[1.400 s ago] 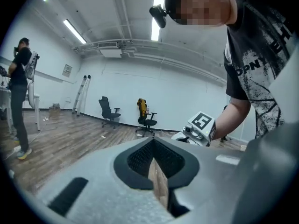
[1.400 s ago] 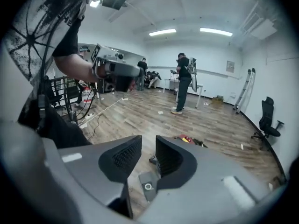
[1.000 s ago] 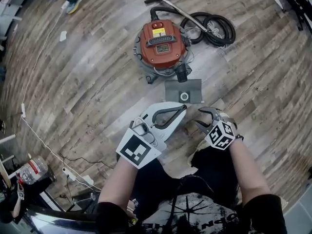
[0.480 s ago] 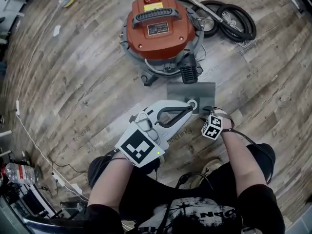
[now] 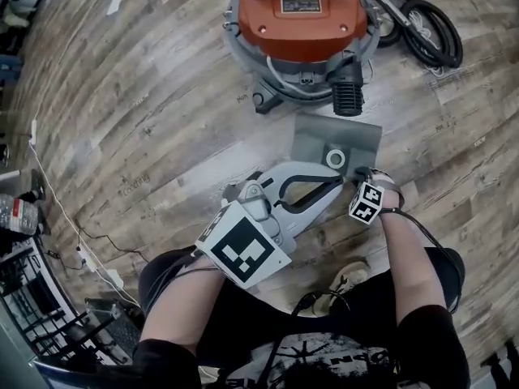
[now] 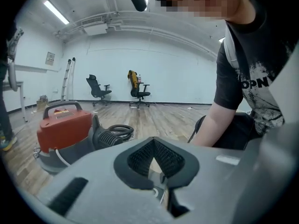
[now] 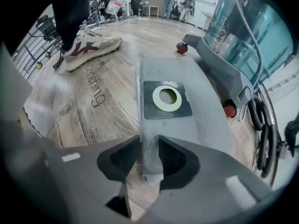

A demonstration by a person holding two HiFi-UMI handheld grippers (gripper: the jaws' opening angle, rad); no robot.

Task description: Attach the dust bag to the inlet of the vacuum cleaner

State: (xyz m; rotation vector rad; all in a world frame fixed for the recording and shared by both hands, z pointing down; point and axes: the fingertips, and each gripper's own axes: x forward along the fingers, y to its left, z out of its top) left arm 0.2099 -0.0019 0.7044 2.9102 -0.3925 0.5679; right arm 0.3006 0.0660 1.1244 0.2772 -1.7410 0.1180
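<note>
- Since the plank floor [image 5: 146, 120] is smooth and the bag lies flat on it, a pinch may skid the fabric along instead of lifting it. The planks are matte grey-brown wood with visible grain.
- vacuum cleaner [image 5: 300, 23]: stands on castors just beyond the bag, so it could roll away when the collar is pushed on. Round drum, glossy red lid, grey base, black carry handle.
- hose [image 5: 426, 31]: black, ribbed, coiled to the vacuum's right, well apart from both grippers. Snag risk looks low.
- dust bag [image 5: 312, 140]: on the floor between the person and the vacuum, just short of the black ribbed port [image 5: 347, 97], likely the inlet. Flat grey rectangle, fine woven texture, limp. Lifted by one corner it could sag, fold over its opening or tear.
- left gripper [image 6: 153, 148]: jaws fully together with nothing in them, hovering just beside the bag's near edge. It gives no support unless reopened. Grey plastic shell, black ridged pads.
- right gripper [image 7: 148, 160]: points steeply down at the bag's near corner. Its jaws have just been closing and stand part-way, with fabric between them touching both pads. The bite is shallow and could slip.
- collar [image 7: 167, 99]: stiff dark square with a pale ring round a hole, facing up. If tilted at the port, it won't seat.
</note>
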